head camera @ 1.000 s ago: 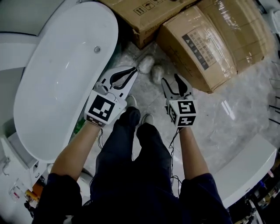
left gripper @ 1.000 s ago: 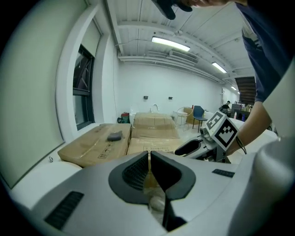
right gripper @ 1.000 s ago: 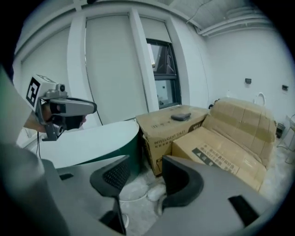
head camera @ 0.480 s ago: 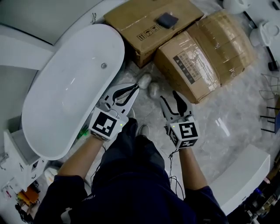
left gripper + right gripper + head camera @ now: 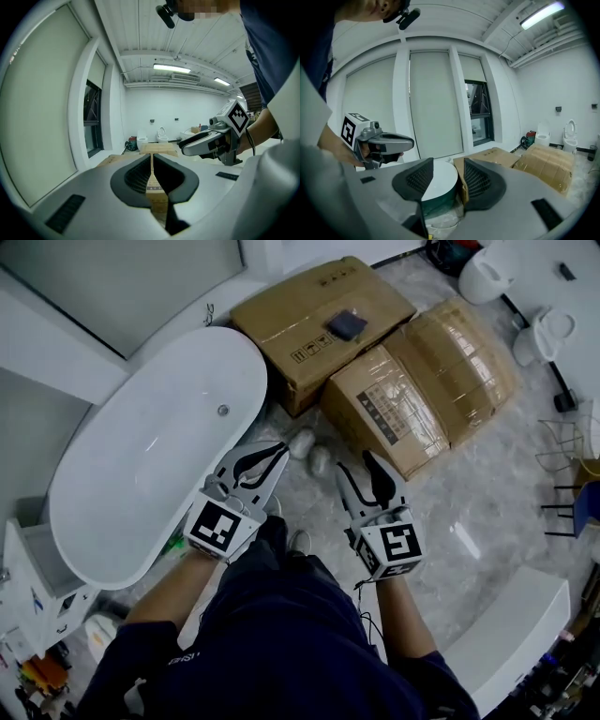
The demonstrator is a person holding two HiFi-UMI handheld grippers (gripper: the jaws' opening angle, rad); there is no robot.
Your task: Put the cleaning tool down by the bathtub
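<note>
The white oval bathtub point(image 5: 150, 456) fills the left of the head view. My left gripper point(image 5: 274, 451) hovers over the floor just off the tub's right rim, its jaws shut with nothing between them. In the left gripper view point(image 5: 151, 161) only a thin slit shows between the pads. My right gripper point(image 5: 356, 465) hangs beside it, open and empty; in the right gripper view point(image 5: 443, 176) the tub's end point(image 5: 438, 180) shows through the gap. Two grey-white rounded lumps point(image 5: 309, 451) lie on the floor ahead of both tips. A small green item point(image 5: 174, 545) lies against the tub's base.
Two large cardboard boxes point(image 5: 422, 390) lie on the marble floor right of the tub, one with a dark pad point(image 5: 345, 325) on top. A white fixture point(image 5: 511, 629) sits at lower right, toilets point(image 5: 487, 273) at top right, shelves with bottles point(image 5: 37, 615) at lower left.
The head view has swung up, so the tub and boxes sit lower and more of the room shows. Both grippers keep the same pose and jaw state.
</note>
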